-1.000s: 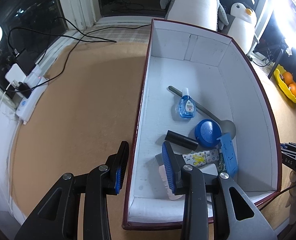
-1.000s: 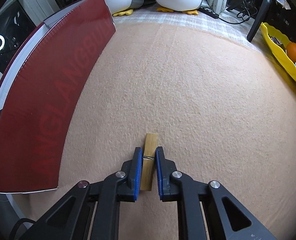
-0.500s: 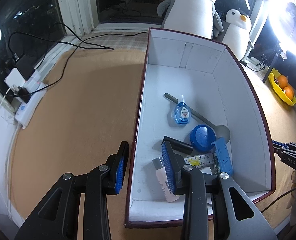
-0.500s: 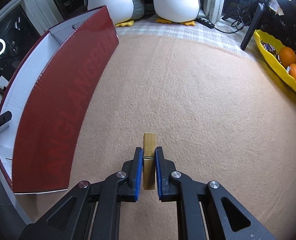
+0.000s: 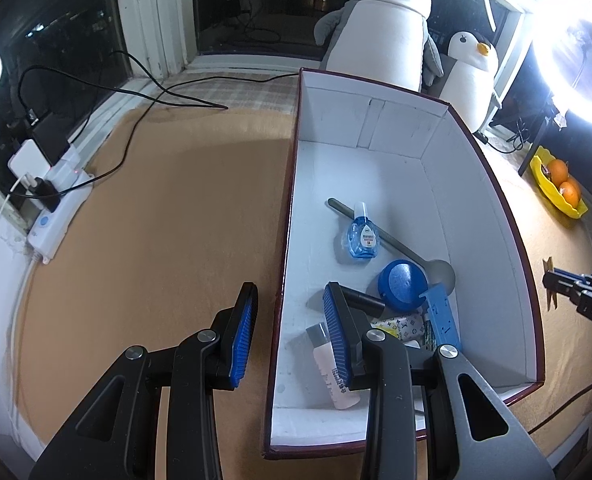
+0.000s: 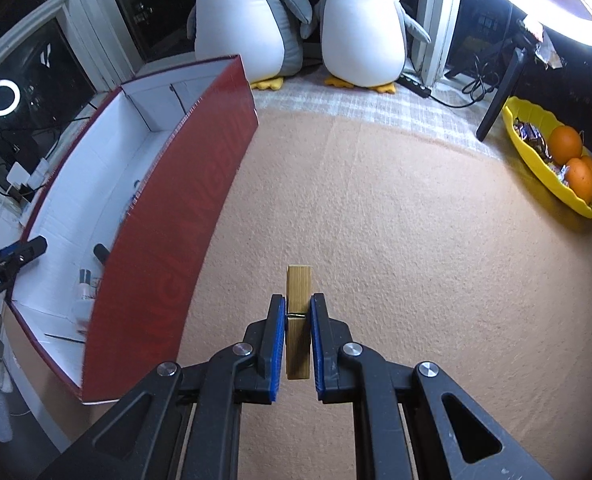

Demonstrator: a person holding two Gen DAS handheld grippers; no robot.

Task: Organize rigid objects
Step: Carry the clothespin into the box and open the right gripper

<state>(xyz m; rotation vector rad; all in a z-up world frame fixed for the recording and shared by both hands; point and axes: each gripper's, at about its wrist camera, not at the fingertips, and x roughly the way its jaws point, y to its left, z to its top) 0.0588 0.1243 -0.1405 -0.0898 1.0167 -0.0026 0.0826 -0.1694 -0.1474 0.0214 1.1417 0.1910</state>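
Lifted clear of the tan felt table cover (image 6: 396,208) since a second ago, the wooden clothespin (image 6: 298,320) now hangs higher above it, clamped between the blue pads of the right gripper (image 6: 298,332), whose jaws are closed tight on its sides. To its left stands the dark red box (image 6: 163,240), white inside. The left gripper (image 5: 289,320) straddles that box's near-left wall, jaws partly apart; whether the pads press the wall cannot be told. Inside the box, nearest first, lie a small white bottle (image 5: 332,372), a patterned pouch (image 5: 400,326), a blue plastic piece (image 5: 442,316), a black cylinder (image 5: 362,302), a blue round lid (image 5: 404,280), a blue eye-drop bottle (image 5: 363,236) and a long metal spoon (image 5: 392,242). Beyond sit two plush penguins (image 6: 360,24), and at far right a yellow tray (image 6: 536,168) with oranges.
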